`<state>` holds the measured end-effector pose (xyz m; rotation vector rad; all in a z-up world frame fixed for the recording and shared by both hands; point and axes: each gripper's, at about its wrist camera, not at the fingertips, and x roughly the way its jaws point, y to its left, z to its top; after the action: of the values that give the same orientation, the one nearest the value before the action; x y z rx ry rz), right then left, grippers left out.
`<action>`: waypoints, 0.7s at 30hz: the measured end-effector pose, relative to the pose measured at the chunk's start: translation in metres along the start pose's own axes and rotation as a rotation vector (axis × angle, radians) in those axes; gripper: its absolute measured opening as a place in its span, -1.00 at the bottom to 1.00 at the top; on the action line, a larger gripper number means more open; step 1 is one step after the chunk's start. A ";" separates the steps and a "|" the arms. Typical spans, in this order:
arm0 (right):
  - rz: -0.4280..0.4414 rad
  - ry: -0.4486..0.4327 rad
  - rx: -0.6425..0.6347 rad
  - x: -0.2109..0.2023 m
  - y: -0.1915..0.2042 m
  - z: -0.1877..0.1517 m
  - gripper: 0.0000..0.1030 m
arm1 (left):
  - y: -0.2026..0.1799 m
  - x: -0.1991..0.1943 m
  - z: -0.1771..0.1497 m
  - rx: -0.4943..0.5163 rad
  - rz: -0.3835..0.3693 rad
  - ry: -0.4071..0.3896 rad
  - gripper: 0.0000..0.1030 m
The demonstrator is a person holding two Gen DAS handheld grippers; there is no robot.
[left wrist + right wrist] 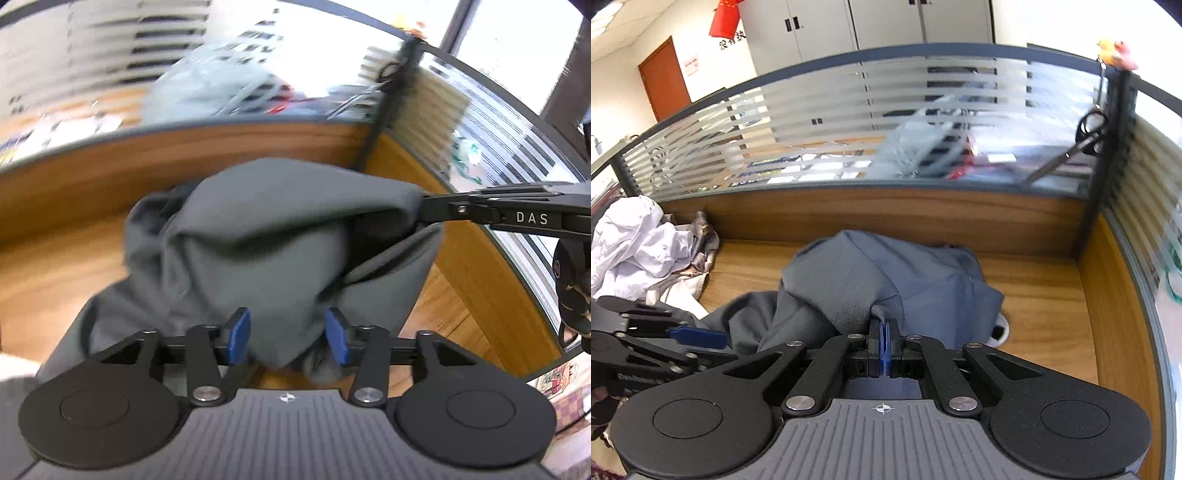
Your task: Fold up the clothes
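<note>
The right claw [883, 341] is clamped tight on a pinch of the grey garment [886, 280], its blue pads pressed together with a fold of cloth squeezed between them. The left claw [287, 338] stands wide open, its blue pads [238, 334] set either side of a hanging bunch of the same cloth, gripping nothing. The garment lies heaped in the middle of the wooden bench [1045, 295], toward the back edge, partly lifted into a tent by the right claw's hold. It looks soft, light and limp, a mid-weight weave that droops wherever it is not held and will likely slide little on the wood. A hem or corner seems the best place to take hold, since a mid-panel pinch only bunches it. White crumpled clothes [631, 240] sit at the bench's left edge. A striped glass partition [886, 122] rises behind the back edge.
</note>
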<state>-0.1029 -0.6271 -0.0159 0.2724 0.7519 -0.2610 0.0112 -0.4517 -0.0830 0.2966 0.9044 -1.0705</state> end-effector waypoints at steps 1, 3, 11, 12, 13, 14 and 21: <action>0.006 -0.005 -0.002 0.000 0.001 0.001 -0.94 | -0.004 0.005 0.004 0.010 -0.003 -0.002 0.12; 0.016 -0.014 -0.005 -0.002 0.003 0.003 -0.94 | -0.015 0.021 0.013 0.034 0.001 -0.002 0.12; 0.012 -0.019 -0.020 -0.001 0.002 0.004 -0.94 | -0.014 0.048 0.036 0.033 0.083 -0.001 -0.83; 0.006 -0.011 -0.019 0.001 0.000 0.003 -0.94 | -0.011 0.043 0.039 0.033 0.078 -0.019 -0.84; 0.000 -0.002 -0.021 0.002 -0.002 0.001 -0.93 | -0.010 0.039 0.042 0.034 0.065 -0.024 -0.84; -0.007 0.003 -0.027 0.001 -0.003 0.000 -0.93 | -0.008 0.035 0.046 0.035 0.053 -0.027 -0.84; 0.031 -0.049 -0.141 -0.030 0.010 0.021 -0.78 | -0.003 0.018 0.063 0.016 -0.026 -0.026 -0.84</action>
<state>-0.1071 -0.6209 0.0209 0.1439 0.7137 -0.1840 0.0433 -0.5030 -0.0568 0.2846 0.8787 -1.1043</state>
